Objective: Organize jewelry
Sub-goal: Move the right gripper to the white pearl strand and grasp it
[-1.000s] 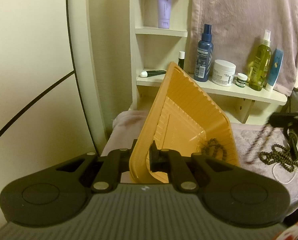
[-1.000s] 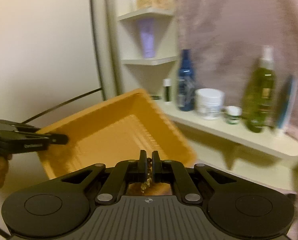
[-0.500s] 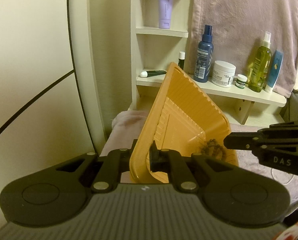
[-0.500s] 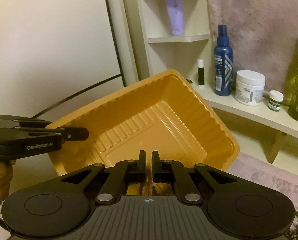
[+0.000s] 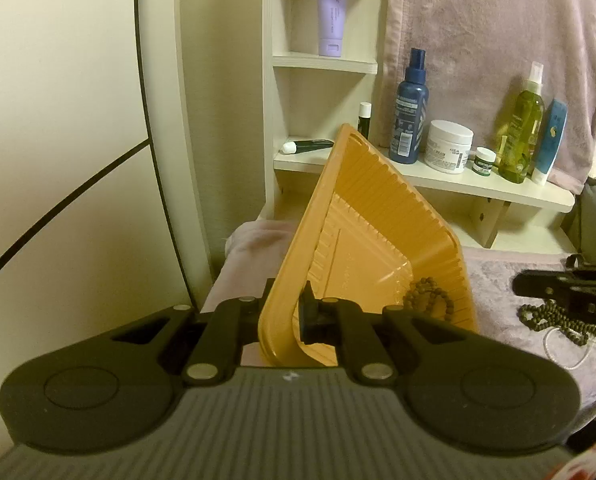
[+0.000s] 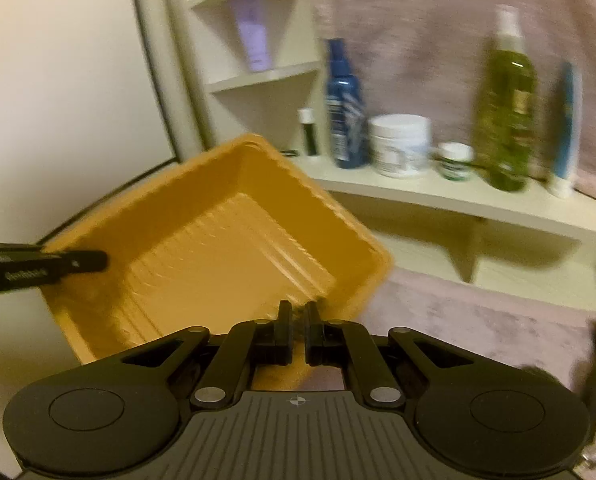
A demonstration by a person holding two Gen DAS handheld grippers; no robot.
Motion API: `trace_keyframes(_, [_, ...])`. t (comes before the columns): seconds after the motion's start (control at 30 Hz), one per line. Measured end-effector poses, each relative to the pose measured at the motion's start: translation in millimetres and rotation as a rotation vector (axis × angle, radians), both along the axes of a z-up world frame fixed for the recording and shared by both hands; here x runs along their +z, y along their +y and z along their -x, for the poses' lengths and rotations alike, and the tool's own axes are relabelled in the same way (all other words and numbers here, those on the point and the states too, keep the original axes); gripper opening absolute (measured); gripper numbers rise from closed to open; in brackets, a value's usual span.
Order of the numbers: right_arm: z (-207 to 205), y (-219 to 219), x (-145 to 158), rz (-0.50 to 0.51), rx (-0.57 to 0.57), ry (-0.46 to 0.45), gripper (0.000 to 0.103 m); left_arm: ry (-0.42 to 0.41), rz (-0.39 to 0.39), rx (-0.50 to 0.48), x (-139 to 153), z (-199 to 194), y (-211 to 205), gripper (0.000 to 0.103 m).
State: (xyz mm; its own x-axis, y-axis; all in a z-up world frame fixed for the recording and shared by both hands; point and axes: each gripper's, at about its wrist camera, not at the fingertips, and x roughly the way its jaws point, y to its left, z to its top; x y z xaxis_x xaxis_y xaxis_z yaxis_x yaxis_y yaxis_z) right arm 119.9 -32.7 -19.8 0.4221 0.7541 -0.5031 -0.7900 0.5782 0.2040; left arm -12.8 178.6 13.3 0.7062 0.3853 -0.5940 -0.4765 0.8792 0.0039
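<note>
Jewelry is showing in two places for me: a dark bead bracelet (image 5: 429, 298) lying in the low corner of the orange tray (image 5: 377, 216), and a second string of dark beads (image 5: 553, 318) heaped on the pinkish cloth (image 5: 497, 304) to the tray's right, partly covered by the right hand-held gripper (image 5: 515, 283) reaching in from the frame edge. My left hand-held gripper (image 5: 284, 316) is pinching the tray's near rim, holding it tilted steeply; one finger is hiding behind the tray wall. In the right wrist view everything is blurring, so I am struggling with detail. The right hand-held gripper (image 6: 296, 320) is nearly closed, with something small and dark between its tips; I cannot tell what it is. The left gripper's body is cut off at that frame's edge. Bottles and jars are lining the shelf (image 5: 477, 186) behind.
</note>
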Motion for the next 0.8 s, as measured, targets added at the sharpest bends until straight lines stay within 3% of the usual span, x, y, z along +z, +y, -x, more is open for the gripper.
trace_keyframes(0.57, [-7,-96,-33,0.096,-0.277,0.008,0.008,0.004,-0.006,0.001,0,-1,0,0.008])
trace_keyframes(0.67, [-6,-110,-39,0.124,-0.311,0.001,0.016,0.005,-0.008,0.001,0,-1,-1,0.008])
trace_keyframes(0.73, [-5,-117,-42,0.142,-0.329,-0.007,0.030,0.006,-0.008,0.001,0,-2,-1,0.008])
trace_keyframes(0.8, [-4,-122,-46,0.160,-0.343,-0.017,0.034,0.006,-0.009,0.001,0,-2,-1,0.008])
